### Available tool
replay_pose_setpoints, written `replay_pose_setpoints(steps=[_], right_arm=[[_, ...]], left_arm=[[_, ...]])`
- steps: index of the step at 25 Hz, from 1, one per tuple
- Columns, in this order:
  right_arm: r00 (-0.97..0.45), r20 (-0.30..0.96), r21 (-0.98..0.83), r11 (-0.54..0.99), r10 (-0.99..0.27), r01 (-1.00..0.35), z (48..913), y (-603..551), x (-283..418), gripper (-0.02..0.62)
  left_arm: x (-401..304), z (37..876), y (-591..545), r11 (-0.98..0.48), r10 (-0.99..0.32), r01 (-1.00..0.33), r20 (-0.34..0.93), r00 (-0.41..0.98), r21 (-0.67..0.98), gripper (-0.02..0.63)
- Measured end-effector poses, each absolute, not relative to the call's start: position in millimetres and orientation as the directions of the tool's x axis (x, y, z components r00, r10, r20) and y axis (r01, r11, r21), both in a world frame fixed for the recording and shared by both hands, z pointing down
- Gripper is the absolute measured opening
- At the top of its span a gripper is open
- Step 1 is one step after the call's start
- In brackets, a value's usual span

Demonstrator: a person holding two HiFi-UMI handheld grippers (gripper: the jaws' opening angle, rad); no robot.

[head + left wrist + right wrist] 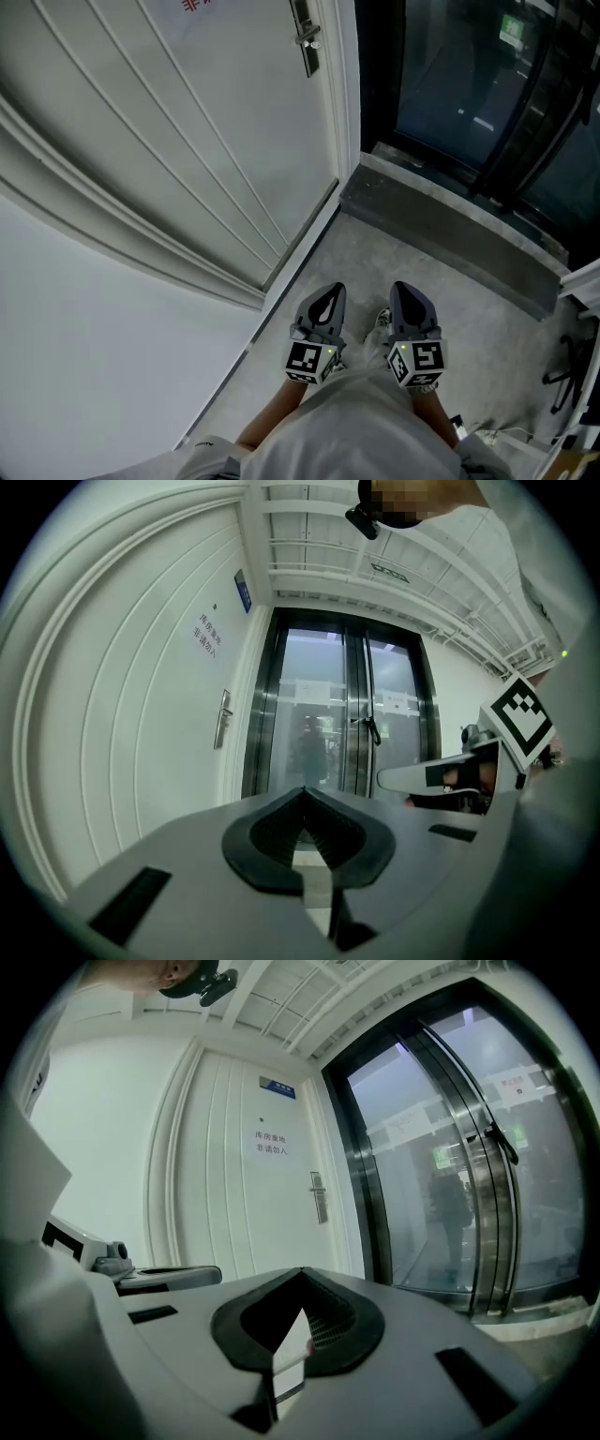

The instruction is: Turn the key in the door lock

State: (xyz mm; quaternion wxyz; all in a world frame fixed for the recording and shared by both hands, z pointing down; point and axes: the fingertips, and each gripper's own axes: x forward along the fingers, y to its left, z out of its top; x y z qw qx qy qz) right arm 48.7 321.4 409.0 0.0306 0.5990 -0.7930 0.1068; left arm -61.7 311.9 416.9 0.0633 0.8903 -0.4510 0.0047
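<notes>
Left gripper point(330, 291) and right gripper point(401, 287) both closed, empty — best go level for lock plate point(306, 37), top centre — no key visible.

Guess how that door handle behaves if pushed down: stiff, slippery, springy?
Probably rigid: the door handle looks like a short metal lever. Its sheen suggests a smooth surface, so jaws may slip along it. The big white door behind it looks heavy and should hardly shift under a light push.
</notes>
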Motion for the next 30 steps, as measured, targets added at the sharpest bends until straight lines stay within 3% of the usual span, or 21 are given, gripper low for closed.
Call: replay_pose_setpoints(steps=[11,21,30], right_arm=[[-0.398,0.162,-0.112,0.384,-0.903,-0.917,402,180,74,-0.008],[-0.420,0.138,-0.105,0.409,-0.897,-0.907,394,78,153,-0.008],[-0.481,0.172,-0.166,0.456,-0.860,-0.875,413,29,173,-0.008]], left_arm=[[-22,414,177,-0.522,-0.846,-0.848,0.070,0.528,0.086,0.009],[52,404,83,-0.494,-0.866,-0.866,0.041,0.498,0.075,0.009],[60,422,48,-0.401,-0.906,-0.912,0.112,0.409,0.083,0.009]])
